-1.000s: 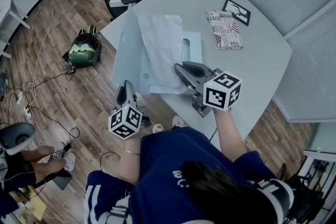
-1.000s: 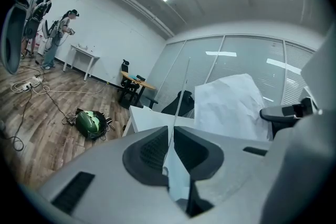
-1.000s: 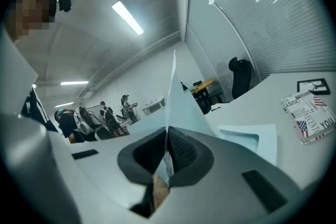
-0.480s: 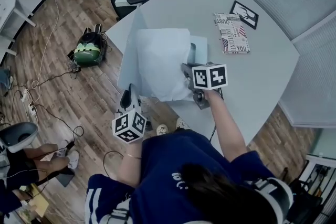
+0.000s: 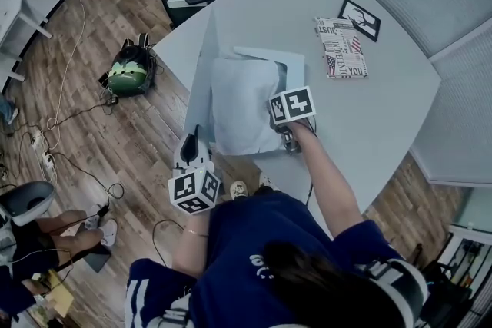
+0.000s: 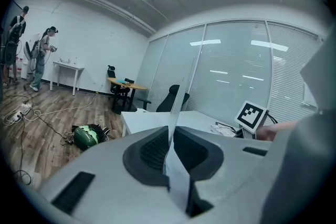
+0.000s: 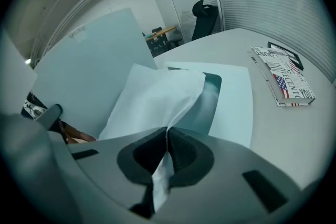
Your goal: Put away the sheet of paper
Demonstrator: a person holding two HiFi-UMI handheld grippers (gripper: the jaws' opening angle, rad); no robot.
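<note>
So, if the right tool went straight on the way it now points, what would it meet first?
The right tool, shut on the sheet of paper, would probably meet the open folder's lower leaf first; depth is unclear.

The sheet of paper is white, the folder pale blue, the surface light grey, the book stars-and-stripes in red, white and blue, the floor brown wood-grain.
</note>
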